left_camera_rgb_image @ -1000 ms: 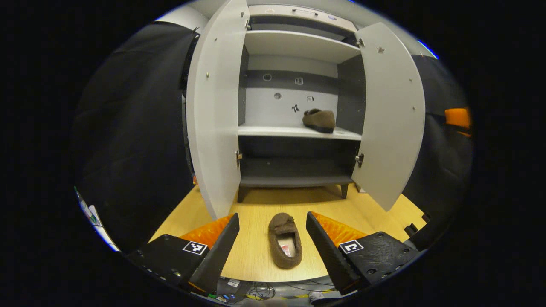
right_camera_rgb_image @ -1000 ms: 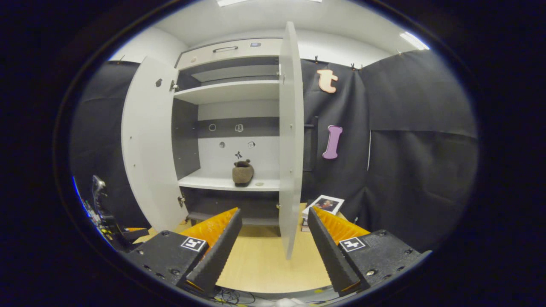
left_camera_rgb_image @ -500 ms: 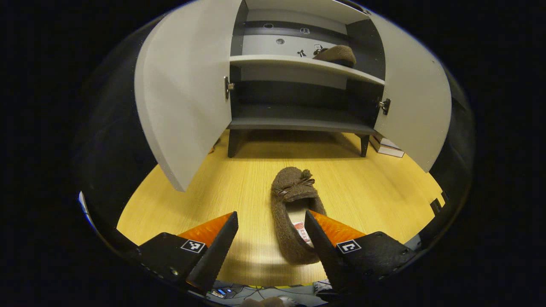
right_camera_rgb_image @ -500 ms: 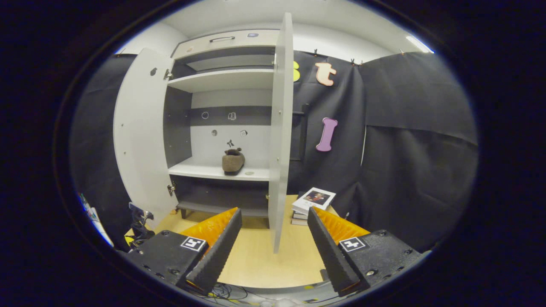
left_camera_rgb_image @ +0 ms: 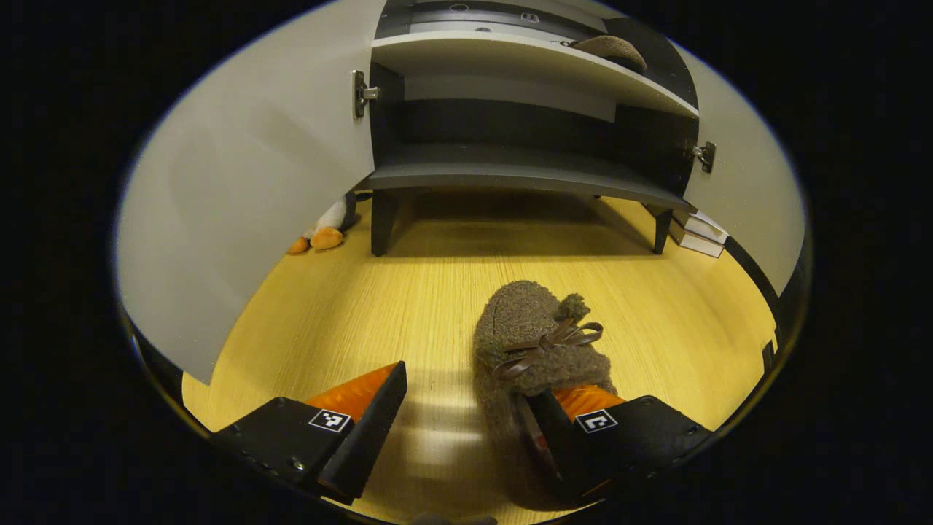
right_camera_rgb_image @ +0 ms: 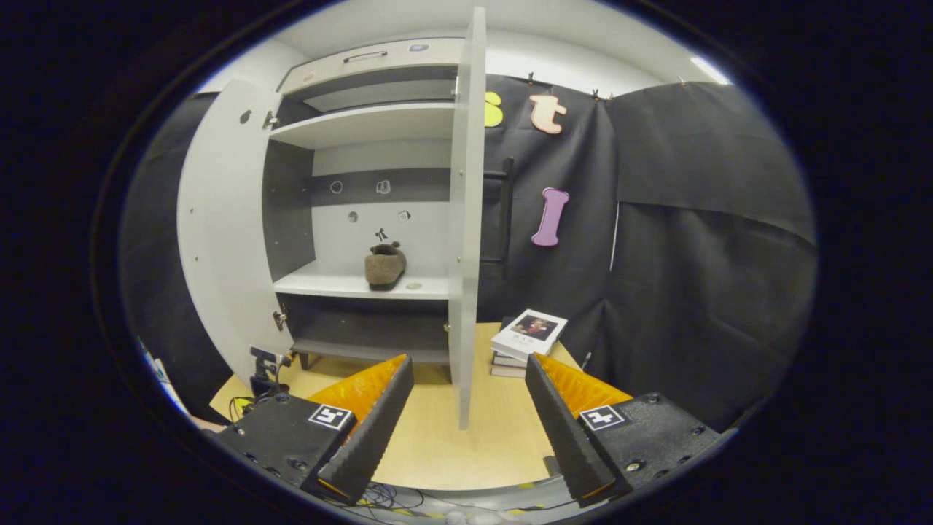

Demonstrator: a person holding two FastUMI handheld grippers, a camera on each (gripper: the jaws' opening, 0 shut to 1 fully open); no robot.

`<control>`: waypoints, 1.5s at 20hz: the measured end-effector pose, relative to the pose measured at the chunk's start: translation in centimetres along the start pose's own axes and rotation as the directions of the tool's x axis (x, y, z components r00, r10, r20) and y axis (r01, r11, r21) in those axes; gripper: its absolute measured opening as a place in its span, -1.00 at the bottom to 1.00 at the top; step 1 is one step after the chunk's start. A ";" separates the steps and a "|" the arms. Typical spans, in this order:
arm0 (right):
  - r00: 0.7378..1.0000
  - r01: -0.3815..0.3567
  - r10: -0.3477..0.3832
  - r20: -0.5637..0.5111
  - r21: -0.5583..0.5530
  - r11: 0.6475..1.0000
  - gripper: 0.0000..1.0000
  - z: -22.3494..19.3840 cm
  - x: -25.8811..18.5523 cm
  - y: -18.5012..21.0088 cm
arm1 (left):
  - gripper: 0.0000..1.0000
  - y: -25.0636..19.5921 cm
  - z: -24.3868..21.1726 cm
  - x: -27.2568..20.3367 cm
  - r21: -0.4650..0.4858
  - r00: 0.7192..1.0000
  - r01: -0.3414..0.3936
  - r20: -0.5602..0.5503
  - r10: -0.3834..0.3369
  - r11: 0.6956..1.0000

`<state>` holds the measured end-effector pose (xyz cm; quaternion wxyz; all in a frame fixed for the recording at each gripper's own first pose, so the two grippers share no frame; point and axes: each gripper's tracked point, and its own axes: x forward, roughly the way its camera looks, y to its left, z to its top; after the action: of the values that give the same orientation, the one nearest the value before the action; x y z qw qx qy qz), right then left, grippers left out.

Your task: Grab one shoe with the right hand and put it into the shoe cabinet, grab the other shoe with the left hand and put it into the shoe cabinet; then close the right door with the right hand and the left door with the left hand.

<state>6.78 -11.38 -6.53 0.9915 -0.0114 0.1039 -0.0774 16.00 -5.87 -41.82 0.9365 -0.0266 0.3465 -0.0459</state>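
A brown fuzzy shoe [left_camera_rgb_image: 536, 339] with a bow lies on the wooden floor [left_camera_rgb_image: 408, 292], toe towards the shoe cabinet [left_camera_rgb_image: 510, 171]. My left gripper [left_camera_rgb_image: 459, 437] is open and low over its heel end. One finger [left_camera_rgb_image: 557, 445] reaches into the shoe's opening and the other finger [left_camera_rgb_image: 364, 426] stands off to the shoe's side. The other brown shoe [right_camera_rgb_image: 384, 265] sits on the cabinet's white middle shelf [right_camera_rgb_image: 335, 286], also seen as a shoe [left_camera_rgb_image: 611, 49] at the top of the left gripper view. My right gripper [right_camera_rgb_image: 466, 430] hangs open and empty, well back from the cabinet [right_camera_rgb_image: 364, 146].
Both cabinet doors stand open: the left door [left_camera_rgb_image: 240, 197] and the right door [left_camera_rgb_image: 751, 189]; the right door [right_camera_rgb_image: 461, 219] is edge-on in the right gripper view. A stack of books [right_camera_rgb_image: 526, 339] lies beside the cabinet. A small orange and white toy [left_camera_rgb_image: 321, 232] lies behind the left door.
My left gripper has dropped down and forward to the shoe on the floor, and one finger now sits in its opening. My right gripper has drifted slightly and stays open.
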 end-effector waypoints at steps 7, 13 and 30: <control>1.000 0.018 -0.018 -0.004 0.008 1.000 1.00 -0.3 -0.3 -0.6 | -0.26 -1.4 0.6 2.1 -0.004 0.999 0.041 -0.035 -0.041 0.999; 1.000 0.013 -0.013 0.013 0.013 1.000 0.97 0.1 -1.0 -0.5 | -1.00 -0.3 1.4 2.1 0.065 0.999 -0.020 -0.047 0.023 0.998; 0.994 -0.090 0.087 0.071 0.048 0.995 1.00 1.1 -1.2 3.5 | -1.00 0.2 21.6 -14.3 0.073 0.963 -0.095 0.259 0.073 0.993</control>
<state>6.42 -7.70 -5.33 0.9969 0.0158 0.0680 -0.0356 19.26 -3.75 -16.21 0.9748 0.0222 0.2212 -0.0169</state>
